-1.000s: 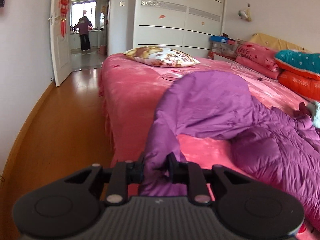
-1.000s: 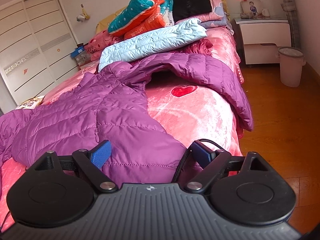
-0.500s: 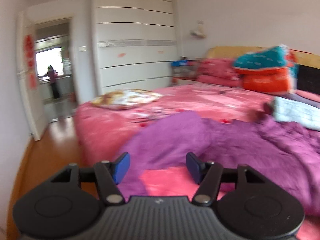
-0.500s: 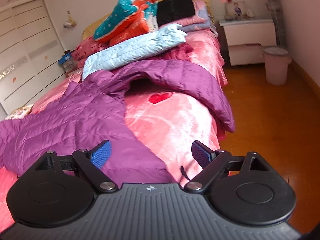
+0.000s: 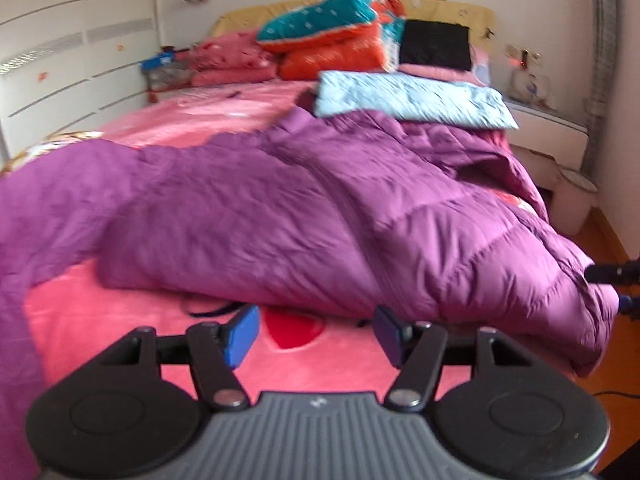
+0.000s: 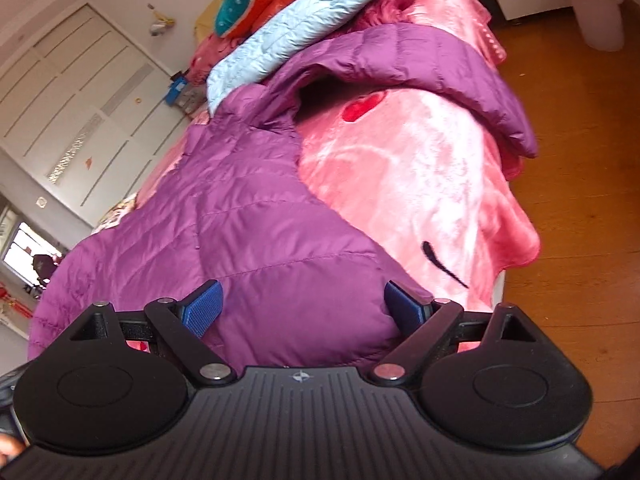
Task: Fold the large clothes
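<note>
A large purple down jacket (image 5: 320,208) lies spread across the pink bed (image 5: 100,332), one sleeve (image 6: 440,60) draped over the bed's side edge. My left gripper (image 5: 316,334) is open over bare blanket and a red heart print, just short of the jacket's near edge, with nothing between its blue pads (image 5: 240,334). My right gripper (image 6: 303,310) is open wide over the jacket's hem (image 6: 304,288); the cloth lies between its pads, which stand apart from it. A dark finger (image 5: 610,274) at the jacket's right corner looks like the right gripper.
A folded light blue jacket (image 5: 408,98), teal and orange quilts (image 5: 332,36) and pink pillows (image 5: 232,60) are piled at the headboard. A white wardrobe (image 5: 72,60) is on the left. A nightstand (image 5: 548,136) and pale bin (image 6: 596,8) stand on the wooden floor (image 6: 568,220).
My left gripper let go of the purple sleeve, opened, and swung right to face the headboard. The right gripper rolled and shifted slightly over the jacket's hem, staying open.
</note>
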`<state>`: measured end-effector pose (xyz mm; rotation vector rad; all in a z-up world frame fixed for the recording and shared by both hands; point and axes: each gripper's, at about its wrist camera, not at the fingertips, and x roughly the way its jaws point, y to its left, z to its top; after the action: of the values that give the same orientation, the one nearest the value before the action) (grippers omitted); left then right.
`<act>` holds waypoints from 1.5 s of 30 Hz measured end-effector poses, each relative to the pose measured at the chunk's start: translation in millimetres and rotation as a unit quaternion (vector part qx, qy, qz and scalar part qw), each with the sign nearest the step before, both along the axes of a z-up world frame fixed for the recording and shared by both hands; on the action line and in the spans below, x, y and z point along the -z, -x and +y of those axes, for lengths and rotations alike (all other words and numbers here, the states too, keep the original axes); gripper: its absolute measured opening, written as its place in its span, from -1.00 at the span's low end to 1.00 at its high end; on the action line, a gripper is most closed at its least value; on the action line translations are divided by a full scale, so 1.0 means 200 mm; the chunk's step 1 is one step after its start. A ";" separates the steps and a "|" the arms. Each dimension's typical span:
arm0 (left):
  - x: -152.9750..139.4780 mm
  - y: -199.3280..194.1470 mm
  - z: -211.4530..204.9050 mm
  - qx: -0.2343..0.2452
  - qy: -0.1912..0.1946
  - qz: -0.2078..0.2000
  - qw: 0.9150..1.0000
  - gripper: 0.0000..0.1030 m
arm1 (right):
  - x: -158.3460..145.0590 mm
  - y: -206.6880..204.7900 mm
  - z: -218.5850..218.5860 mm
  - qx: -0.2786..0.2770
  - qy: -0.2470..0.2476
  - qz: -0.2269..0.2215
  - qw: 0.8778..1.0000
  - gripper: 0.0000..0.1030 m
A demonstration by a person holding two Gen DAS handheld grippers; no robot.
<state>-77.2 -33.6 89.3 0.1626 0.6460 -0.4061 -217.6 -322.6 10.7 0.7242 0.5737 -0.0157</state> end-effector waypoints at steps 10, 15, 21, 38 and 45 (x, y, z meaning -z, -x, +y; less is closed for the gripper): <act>0.04 -0.25 -0.21 -0.024 0.048 0.003 0.999 0.22 | -0.04 -0.04 -0.06 -0.004 -0.055 -0.087 0.995 1.00; 0.05 -0.39 -0.32 -0.035 0.052 -0.010 0.998 0.23 | -0.07 -0.07 -0.08 -0.026 -0.094 -0.135 0.986 1.00; 0.12 -0.58 -0.43 -0.064 0.064 -0.019 0.996 0.24 | -0.09 -0.17 -0.02 -0.078 -0.073 -0.148 0.983 1.00; 0.02 -1.23 -0.86 -0.065 -0.028 -0.044 0.997 0.29 | -0.03 -0.36 -0.24 0.043 -0.101 -0.164 0.980 1.00; 0.05 -1.24 -0.85 -0.043 -0.031 -0.058 0.997 0.31 | -0.04 -0.52 -0.11 -0.013 -0.090 -0.141 0.986 1.00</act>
<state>171.4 -202.7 78.4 0.2152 0.5503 -0.2921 -113.3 -344.0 19.1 0.8765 0.3150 0.1615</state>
